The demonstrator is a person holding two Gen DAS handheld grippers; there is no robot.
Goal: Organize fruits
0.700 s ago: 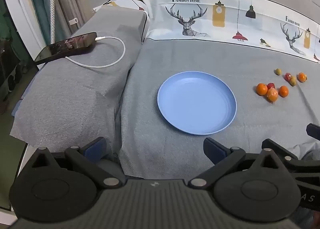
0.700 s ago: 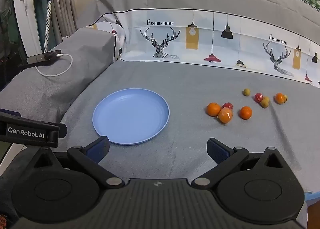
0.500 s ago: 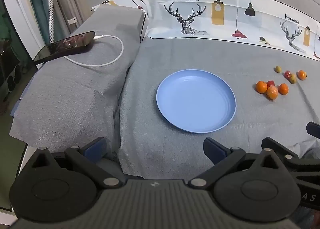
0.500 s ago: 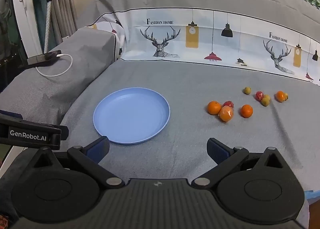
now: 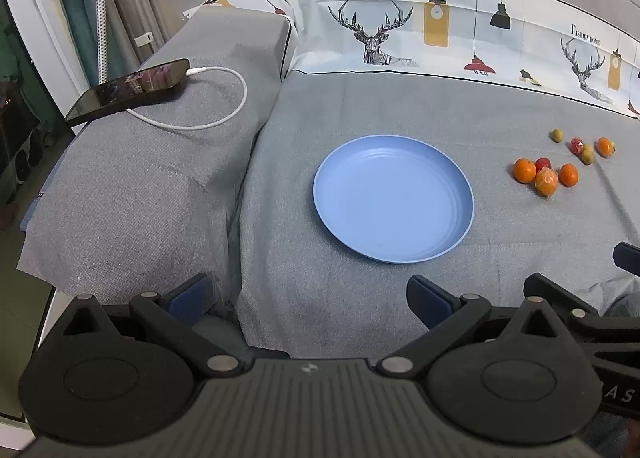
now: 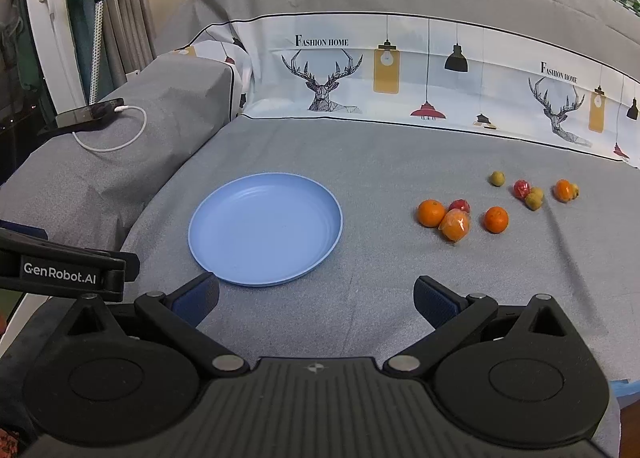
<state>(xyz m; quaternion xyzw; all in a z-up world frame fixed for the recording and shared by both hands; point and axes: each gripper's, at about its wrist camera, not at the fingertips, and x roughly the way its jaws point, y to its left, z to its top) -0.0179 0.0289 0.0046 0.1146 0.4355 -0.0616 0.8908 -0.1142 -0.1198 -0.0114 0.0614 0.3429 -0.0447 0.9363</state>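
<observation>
Both hand-held grippers, left (image 5: 308,294) and right (image 6: 316,292), spread wide, holding nothing. Blue plate (image 6: 224,254) bare on the bed. Fruits (image 6: 454,224) clustered beyond, right. Nothing gathered yet; next, probably right reaches nearest orange.

Both cams drifted slightly fwd/down since 0.7 s ago: blue plate (image 6: 266,228) and fruit cluster (image 6: 456,220) sit a bit higher in frame. Right gripper (image 6: 316,300) now nearer plate's front rim.

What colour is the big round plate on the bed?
The plate is plain light blue, with nothing on it. It shows best in the right wrist view.
</observation>
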